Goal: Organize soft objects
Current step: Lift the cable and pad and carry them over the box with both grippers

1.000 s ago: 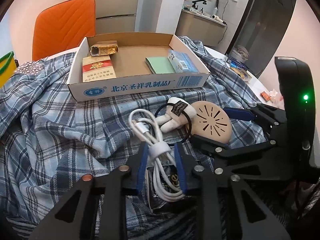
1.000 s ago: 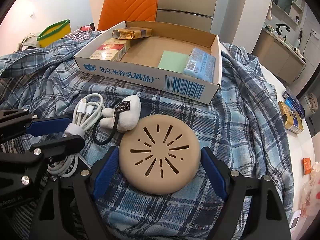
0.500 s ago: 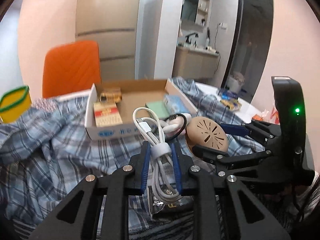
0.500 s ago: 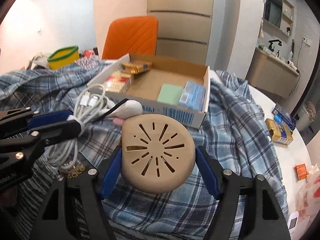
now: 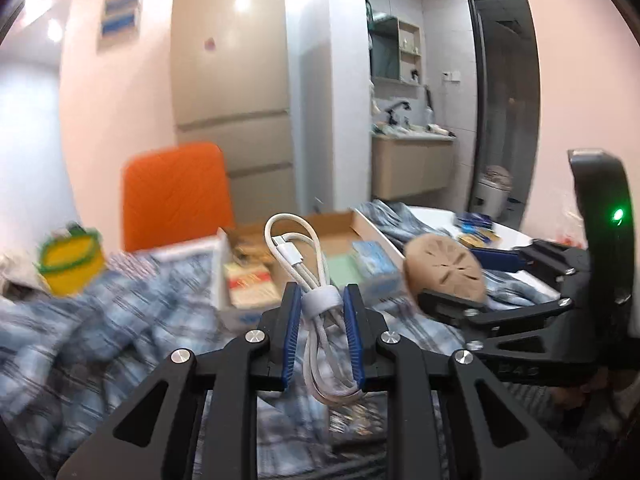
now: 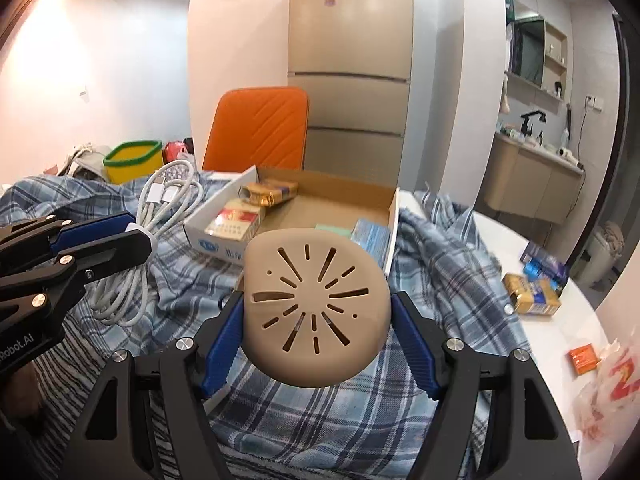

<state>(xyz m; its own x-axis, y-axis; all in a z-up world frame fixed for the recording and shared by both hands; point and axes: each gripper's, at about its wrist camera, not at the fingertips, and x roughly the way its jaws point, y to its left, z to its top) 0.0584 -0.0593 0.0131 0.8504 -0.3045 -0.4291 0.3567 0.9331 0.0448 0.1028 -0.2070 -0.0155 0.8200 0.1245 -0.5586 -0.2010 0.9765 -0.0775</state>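
My left gripper (image 5: 320,312) is shut on a coiled white cable (image 5: 298,256) at its white strap and holds it in the air above the plaid cloth. The cable also shows in the right wrist view (image 6: 168,204). My right gripper (image 6: 318,320) is shut on a tan slotted silicone disc (image 6: 316,304), lifted above the cloth; the disc also shows in the left wrist view (image 5: 444,268). Beyond both stands an open cardboard box (image 6: 394,216) holding cigarette packs (image 6: 234,222), a green pad and a blue pack.
A blue plaid cloth (image 6: 440,264) covers the table. An orange chair (image 6: 258,128) stands behind the box. A yellow basket with a green rim (image 6: 132,160) sits at the far left. Small packs (image 6: 534,294) lie on the white tabletop at the right.
Both grippers have risen from the cloth, lifting the cable and the disc into the air. The white plush hair tie no longer shows in view.
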